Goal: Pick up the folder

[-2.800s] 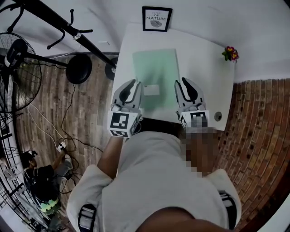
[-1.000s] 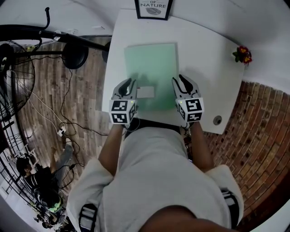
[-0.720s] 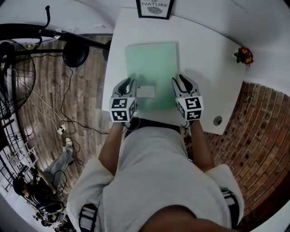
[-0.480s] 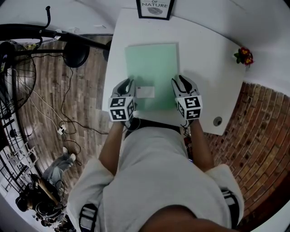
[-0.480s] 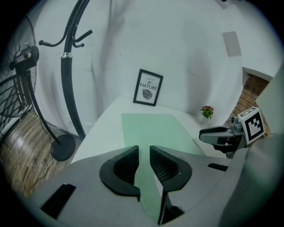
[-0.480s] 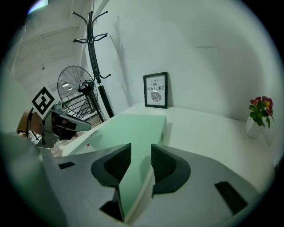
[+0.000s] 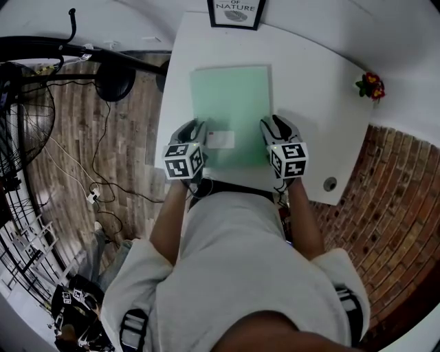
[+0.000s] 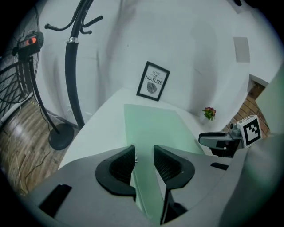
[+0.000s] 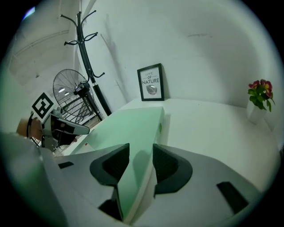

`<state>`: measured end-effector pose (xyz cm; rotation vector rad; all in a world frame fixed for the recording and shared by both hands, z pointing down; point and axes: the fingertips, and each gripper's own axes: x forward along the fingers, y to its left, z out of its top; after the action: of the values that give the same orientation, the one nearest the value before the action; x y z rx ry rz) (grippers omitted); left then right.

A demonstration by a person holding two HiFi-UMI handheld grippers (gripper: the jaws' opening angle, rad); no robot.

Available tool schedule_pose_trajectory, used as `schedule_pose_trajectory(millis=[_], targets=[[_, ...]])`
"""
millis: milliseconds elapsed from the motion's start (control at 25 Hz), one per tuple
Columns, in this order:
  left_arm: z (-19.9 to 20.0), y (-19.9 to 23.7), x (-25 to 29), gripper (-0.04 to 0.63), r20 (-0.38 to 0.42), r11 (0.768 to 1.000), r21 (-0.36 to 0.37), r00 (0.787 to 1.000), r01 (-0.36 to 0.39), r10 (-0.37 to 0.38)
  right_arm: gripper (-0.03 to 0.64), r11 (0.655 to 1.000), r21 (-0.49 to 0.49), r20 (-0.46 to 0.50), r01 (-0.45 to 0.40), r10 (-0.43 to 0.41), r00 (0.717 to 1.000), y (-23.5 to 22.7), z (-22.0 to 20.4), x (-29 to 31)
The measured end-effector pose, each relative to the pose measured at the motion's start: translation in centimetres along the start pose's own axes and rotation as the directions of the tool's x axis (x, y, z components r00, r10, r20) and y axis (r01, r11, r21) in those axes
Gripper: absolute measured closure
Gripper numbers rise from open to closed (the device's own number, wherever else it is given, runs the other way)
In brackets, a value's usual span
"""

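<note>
A pale green folder [image 7: 232, 103] lies flat on the white table [image 7: 309, 103], with a white label [image 7: 220, 139] near its near-left corner. My left gripper [image 7: 197, 130] sits at the folder's left edge, which runs between its jaws [image 8: 144, 159]. My right gripper [image 7: 273, 127] straddles the right edge [image 9: 141, 164] in the same way. Both pairs of jaws are opening, and a gap shows beside each pad, so nothing is pinched.
A framed print [image 7: 236, 12] leans against the wall at the table's far edge. A small flower pot [image 7: 370, 86] stands at the far right, and a cable hole [image 7: 331, 183] is near the front right corner. A coat stand base [image 7: 115, 81] and a fan [image 7: 20, 103] stand on the floor to the left.
Both grippers have sunk slightly toward the table at the folder's near corners. The left one has rolled a little. The folder lies where it was.
</note>
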<state>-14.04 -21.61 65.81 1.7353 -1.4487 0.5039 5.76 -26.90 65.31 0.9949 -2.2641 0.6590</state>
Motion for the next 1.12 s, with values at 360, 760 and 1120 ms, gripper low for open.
schedule_pose_trajectory(millis=[360, 760, 1120], targets=[[-0.7, 0.7, 0.3, 0.420, -0.027, 0.998, -0.056, 0.999, 0.017, -0.019, 0.424, 0.998, 0.052, -0.027, -0.025, 0.026, 0.999, 0.5, -0.6, 0.6], [-1.1, 0.6, 1.4, 0.394, -0.059, 0.993, -0.099, 0.996, 0.060, -0.066, 0.407, 0.987, 0.153, -0.046, -0.048, 0.056, 0.997, 0.3, -1.2, 1.5], [-1.2, 0.8, 2.0, 0.366, -0.080, 0.991, -0.106, 0.992, 0.087, -0.095, 0.357, 0.986, 0.159, -0.067, -0.042, 0.053, 0.996, 0.4, -1.4, 2.2]])
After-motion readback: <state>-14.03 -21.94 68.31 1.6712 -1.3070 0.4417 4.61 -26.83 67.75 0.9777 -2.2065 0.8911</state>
